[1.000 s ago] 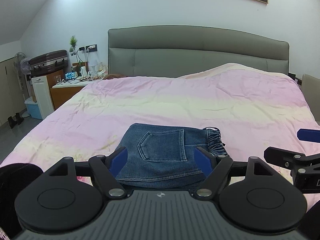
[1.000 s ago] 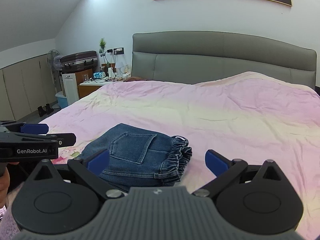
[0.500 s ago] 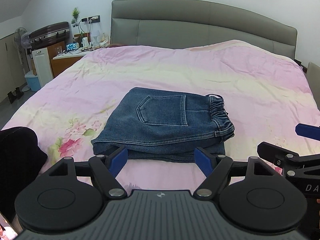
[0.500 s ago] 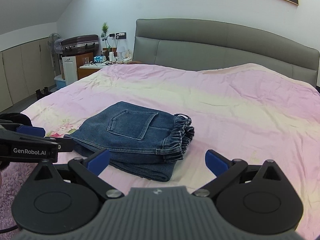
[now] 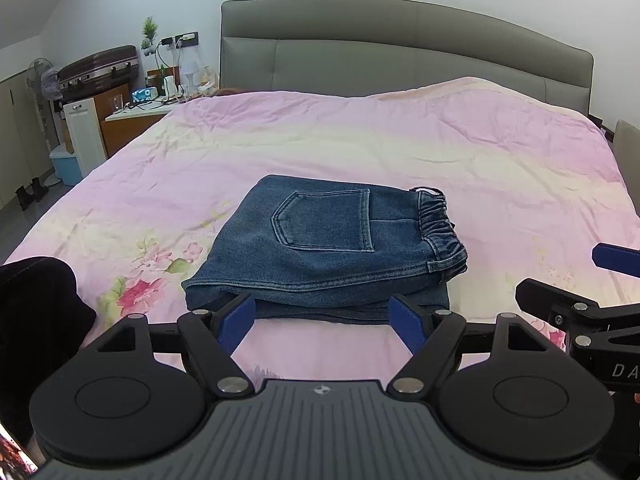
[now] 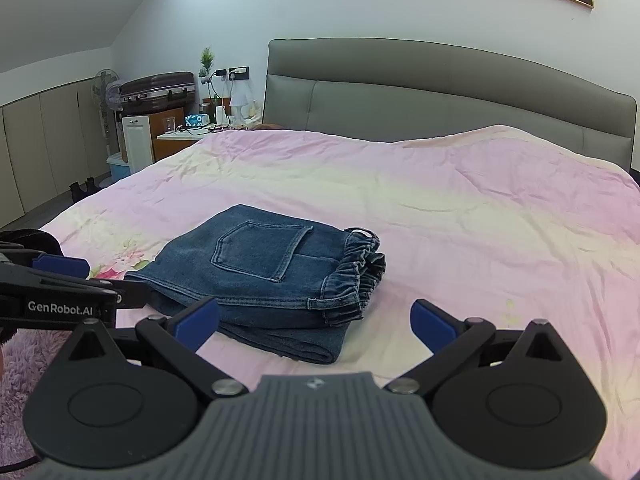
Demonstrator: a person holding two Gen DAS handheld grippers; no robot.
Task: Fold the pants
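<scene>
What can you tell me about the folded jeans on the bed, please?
The blue denim jeans lie folded into a compact stack of layers on the pink floral bedsheet. A back patch pocket faces up; the gathered elastic waistband is on the right. Stitching is tonal. Neither open gripper touches them; only the sheet does.

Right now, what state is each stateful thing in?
jeans: folded into a compact stack, back pocket up, lying on the bed, untouched.
left gripper: open, empty, short of the jeans.
right gripper: open, empty.
suitcase: closed.
</scene>
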